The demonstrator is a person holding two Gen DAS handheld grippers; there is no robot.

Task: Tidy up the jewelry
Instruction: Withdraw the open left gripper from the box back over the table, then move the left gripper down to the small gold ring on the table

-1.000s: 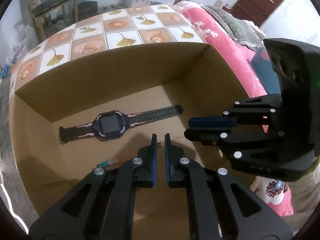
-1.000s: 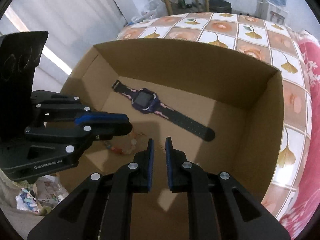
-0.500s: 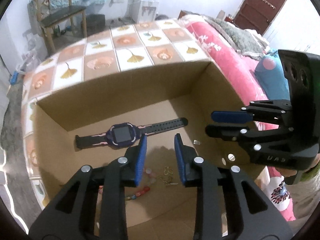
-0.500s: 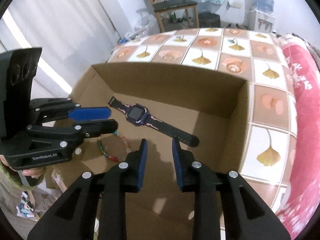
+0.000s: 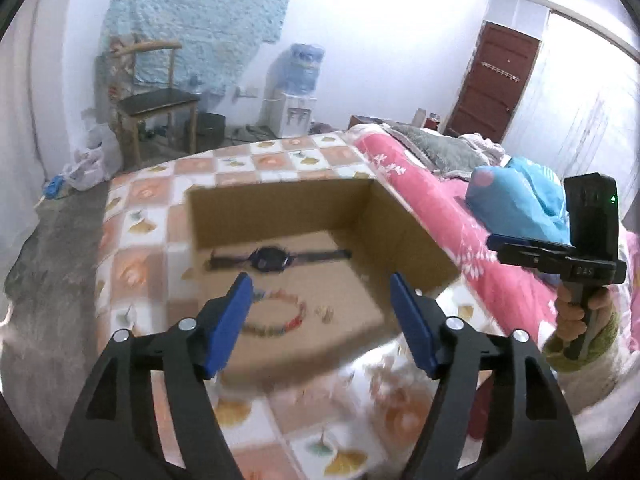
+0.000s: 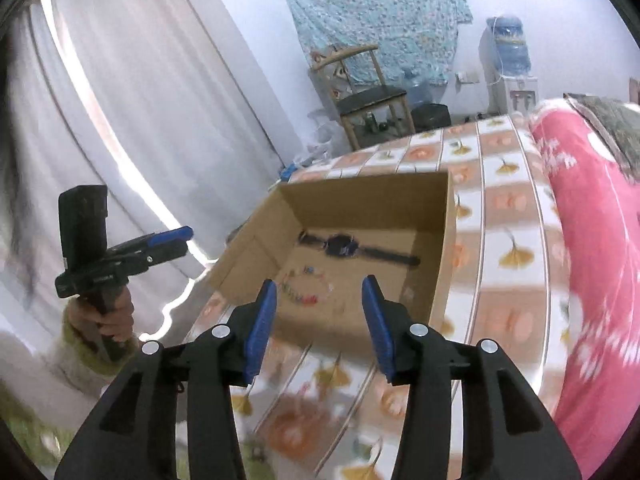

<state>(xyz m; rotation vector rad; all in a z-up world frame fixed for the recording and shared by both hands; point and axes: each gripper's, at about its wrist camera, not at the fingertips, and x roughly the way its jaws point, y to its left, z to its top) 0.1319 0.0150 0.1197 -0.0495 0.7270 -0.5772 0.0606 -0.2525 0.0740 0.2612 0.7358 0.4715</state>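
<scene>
Both tongs stand spread and pinch nothing: the left gripper (image 5: 322,296) and the right gripper (image 6: 319,294) have just been opening, with nothing between their blue pads, and both hang above the near edge of an open cardboard box (image 5: 280,200). That box sits on a bed with a tiled-pattern cover (image 5: 136,224), beside a pink quilt (image 5: 440,216). Inside, a dark wristwatch (image 5: 272,258) lies flat along the box's far wall. Nearer the front edge a beaded bracelet (image 5: 276,318) lies in a ring, with a small blurred trinket (image 5: 325,313) just beside it.
</scene>
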